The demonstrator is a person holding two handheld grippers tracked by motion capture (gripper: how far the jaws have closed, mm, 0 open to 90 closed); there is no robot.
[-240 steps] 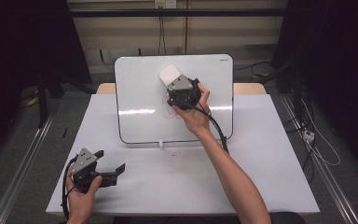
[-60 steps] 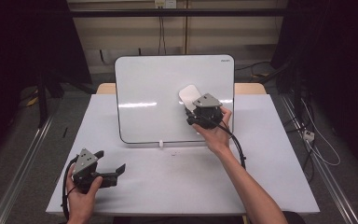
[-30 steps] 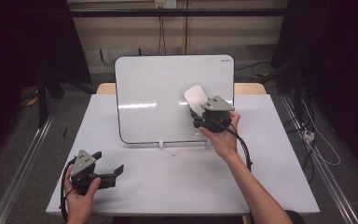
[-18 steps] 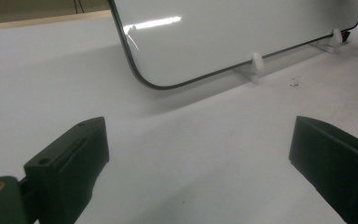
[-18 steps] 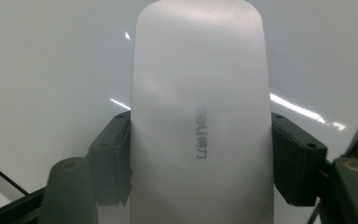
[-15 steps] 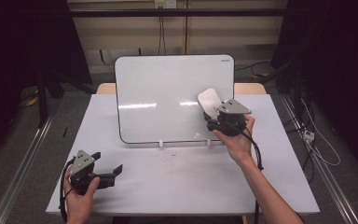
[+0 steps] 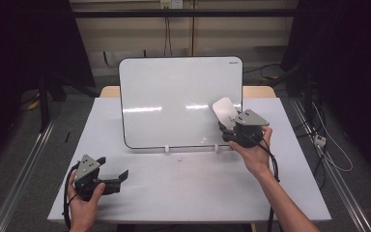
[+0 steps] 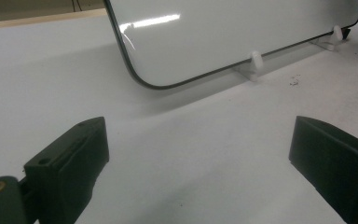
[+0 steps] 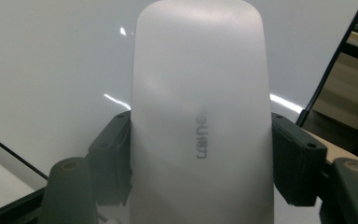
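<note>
A white-surfaced whiteboard (image 7: 174, 96) leans upright on two small white feet at the back of the table. My right gripper (image 7: 228, 126) is shut on a white eraser (image 7: 223, 110), held at the board's lower right corner. In the right gripper view the white eraser (image 9: 198, 116) stands between both jaws, with the whiteboard (image 9: 51, 70) close behind it. My left gripper (image 7: 118, 177) rests open near the table's front left, nothing between its jaws. The left gripper view looks across the table at the whiteboard (image 8: 223, 32) and its white feet (image 8: 256, 60).
The white table (image 7: 183, 188) has bare room in the middle and front. A few dark specks (image 8: 293, 82) lie in front of the board. Cables (image 7: 319, 140) trail on the floor at the right, and metal rails (image 7: 24, 164) run along the left.
My right gripper has carried the eraser across the board from upper middle to the lower right corner. The left gripper has stayed in place.
</note>
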